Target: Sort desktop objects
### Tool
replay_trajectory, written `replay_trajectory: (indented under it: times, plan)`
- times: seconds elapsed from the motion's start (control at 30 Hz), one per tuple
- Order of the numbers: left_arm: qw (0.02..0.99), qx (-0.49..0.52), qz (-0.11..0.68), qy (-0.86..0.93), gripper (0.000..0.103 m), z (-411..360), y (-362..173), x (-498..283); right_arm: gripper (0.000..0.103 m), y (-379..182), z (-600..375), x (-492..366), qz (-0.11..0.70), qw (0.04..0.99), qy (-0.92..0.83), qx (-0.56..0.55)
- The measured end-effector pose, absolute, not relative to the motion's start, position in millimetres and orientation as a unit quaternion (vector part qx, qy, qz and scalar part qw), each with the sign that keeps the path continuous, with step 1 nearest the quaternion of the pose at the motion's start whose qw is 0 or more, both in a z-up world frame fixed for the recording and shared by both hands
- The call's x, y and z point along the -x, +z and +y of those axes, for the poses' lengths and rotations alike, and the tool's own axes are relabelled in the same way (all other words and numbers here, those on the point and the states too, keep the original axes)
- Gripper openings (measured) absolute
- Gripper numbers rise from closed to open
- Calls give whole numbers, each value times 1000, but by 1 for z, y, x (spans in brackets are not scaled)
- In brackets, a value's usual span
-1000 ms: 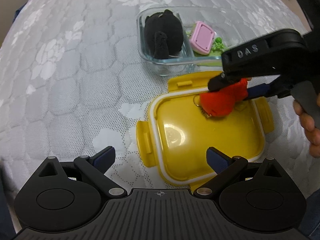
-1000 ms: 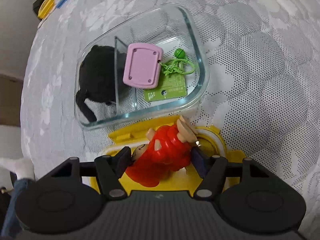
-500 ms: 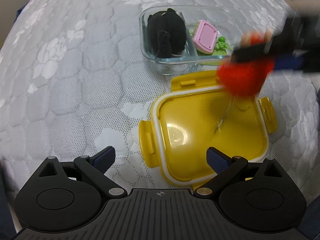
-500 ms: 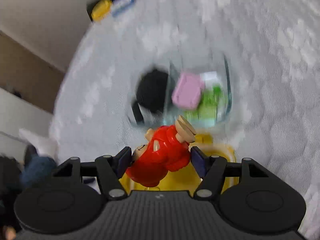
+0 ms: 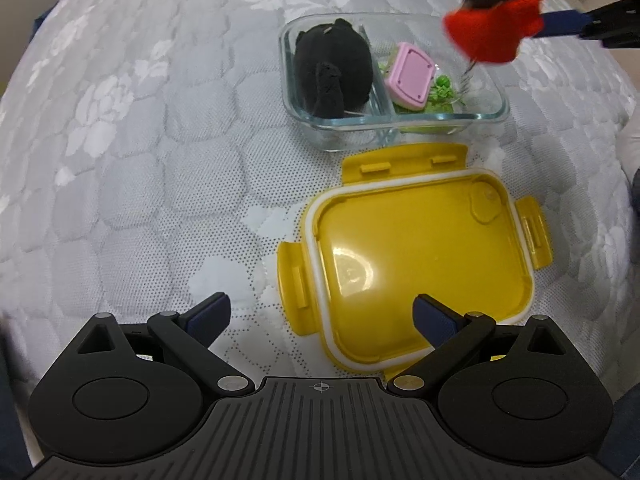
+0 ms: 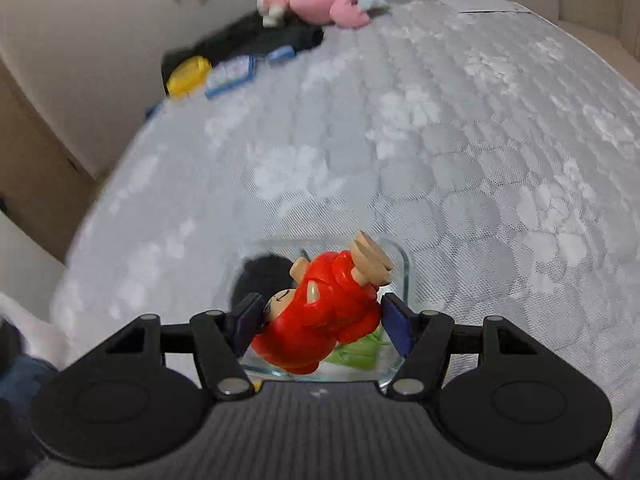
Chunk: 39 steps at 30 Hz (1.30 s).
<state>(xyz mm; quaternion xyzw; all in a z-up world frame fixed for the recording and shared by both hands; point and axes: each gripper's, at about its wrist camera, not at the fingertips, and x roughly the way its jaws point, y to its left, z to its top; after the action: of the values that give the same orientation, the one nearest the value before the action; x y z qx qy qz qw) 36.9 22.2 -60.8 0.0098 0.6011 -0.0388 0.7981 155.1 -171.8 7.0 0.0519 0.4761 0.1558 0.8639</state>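
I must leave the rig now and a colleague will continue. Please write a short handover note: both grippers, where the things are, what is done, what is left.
Right gripper: jaws shut on the red plastic toy figure, held in the air above the clear glass two-compartment container.
Left gripper: jaws open, holding nothing, low over the near edge of the yellow plastic lid.
Done: the black plush toy lies in the left compartment; the pink rectangular case and the green keychain lie in the right one.
Left: set the figure into the container; probably the lid goes on afterwards.
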Motion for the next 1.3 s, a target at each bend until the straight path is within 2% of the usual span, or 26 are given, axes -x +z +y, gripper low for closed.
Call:
replay_trajectory:
  times: [0.2, 0.37, 1.3]
  plan:
    - [800, -4, 599, -42, 100, 24, -58, -34, 67, -13, -135, -160, 465, 869, 142, 88]
    - [801, 0, 597, -47, 100, 24, -54, -34, 67, -30, -117, -161, 476, 854, 150, 148]
    - [800, -1, 598, -47, 100, 23, -57, -32, 67, -65, -105, -168, 500, 820, 137, 242]
